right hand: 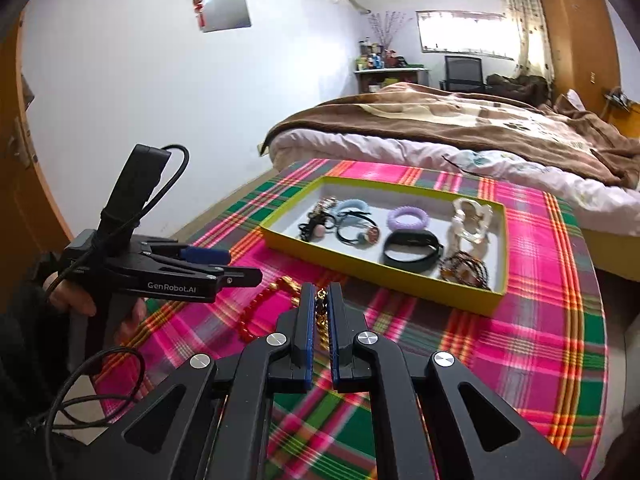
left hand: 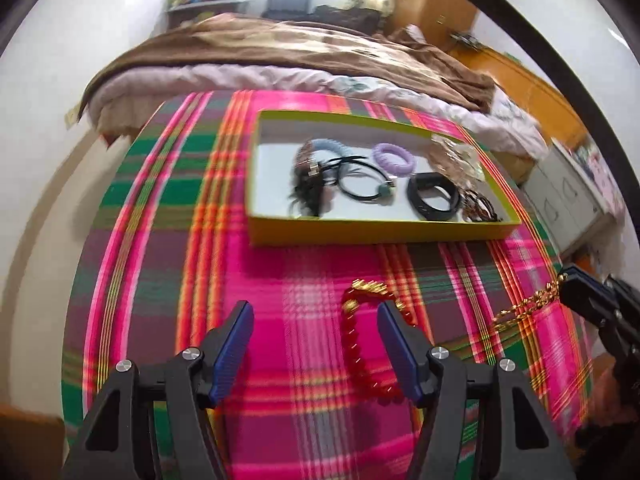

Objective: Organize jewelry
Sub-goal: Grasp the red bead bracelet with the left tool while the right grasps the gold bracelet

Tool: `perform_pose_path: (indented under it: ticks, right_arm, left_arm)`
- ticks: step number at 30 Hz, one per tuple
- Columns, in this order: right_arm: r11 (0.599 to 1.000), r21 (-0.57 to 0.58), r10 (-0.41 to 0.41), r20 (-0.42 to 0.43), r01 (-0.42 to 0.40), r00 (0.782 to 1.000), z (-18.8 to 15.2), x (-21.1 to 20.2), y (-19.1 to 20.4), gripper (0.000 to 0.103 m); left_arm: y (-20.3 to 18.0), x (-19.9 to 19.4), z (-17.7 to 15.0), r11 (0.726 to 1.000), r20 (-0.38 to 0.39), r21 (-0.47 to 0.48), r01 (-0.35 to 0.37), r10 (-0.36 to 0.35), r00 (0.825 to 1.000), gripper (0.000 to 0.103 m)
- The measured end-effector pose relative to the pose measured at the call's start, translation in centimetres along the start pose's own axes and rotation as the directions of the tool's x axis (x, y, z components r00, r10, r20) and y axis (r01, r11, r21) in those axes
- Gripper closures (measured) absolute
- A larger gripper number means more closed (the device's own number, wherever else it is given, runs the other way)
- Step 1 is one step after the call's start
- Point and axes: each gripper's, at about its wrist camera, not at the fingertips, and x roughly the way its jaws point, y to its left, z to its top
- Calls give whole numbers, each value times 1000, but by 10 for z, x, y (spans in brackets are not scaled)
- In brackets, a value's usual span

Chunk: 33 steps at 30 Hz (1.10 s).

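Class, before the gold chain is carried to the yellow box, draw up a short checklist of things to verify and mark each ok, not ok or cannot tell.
1. Right gripper shut on the gold chain: ok.
2. Chain fully off the cloth: not ok; its lower end lies on the plaid tablecloth.
3. Left gripper open: ok.
4. Red bead bracelet free of the chain: ok, they lie apart.
5. Bare floor left in the yellow box: ok, at its left end.
6. Grip firm enough: cannot tell.

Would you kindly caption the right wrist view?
Right gripper shut on gold chain, yellow tray ahead.
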Motion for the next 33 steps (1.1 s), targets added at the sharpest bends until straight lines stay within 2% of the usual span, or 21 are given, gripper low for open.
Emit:
perform_pose_path:
  ticks: [2, 6, 12, 23, 25, 27, 28, 30, 33]
  right_arm:
    - [1000, 11, -3, -2, 3, 1000, -2, -1, -5, 97]
    - [999, 35, -4, -3, 4, 1000, -6, -4, -15, 97]
    - [998, 55, 1, 4, -2, 1000, -6, -7, -23, 97]
    - [997, 74, 5, 0, -5, 1000, -9, -2, -28, 97]
    - [997, 80, 6, -1, -6, 1000, -10, -1, -30, 97]
    - [997, 82, 7, -3, -7, 1000, -10, 0, -30, 97]
    - [997, 83, 7, -4, -7, 1000, -10, 1, -30, 97]
    - [996, 85, 9, -7, -8, 1000, -11, 1, -31, 97]
    - [996, 87, 8, -7, -7, 1000, -11, 0, -32, 97]
  left_arm:
    - [-8, 7, 4, 999, -15, 50, 4, -4, 1000, 39]
    - [-28, 18, 6, 980, -16, 180, -87, 91, 996, 39]
    - [-39, 35, 6, 961, -54, 256, -107, 125, 991, 39]
    - [-41, 53, 22, 954, -52, 294, -52, 71, 996, 40]
    - [-43, 52, 21, 952, -50, 304, -30, 47, 998, 47]
    - [-46, 53, 20, 950, -51, 313, 7, 10, 999, 63]
    - [-49, 52, 20, 944, -47, 331, 12, 4, 999, 66]
    - [-54, 52, 19, 937, -45, 348, 26, -11, 999, 81]
    - [-58, 52, 18, 934, -44, 355, 34, -20, 999, 93]
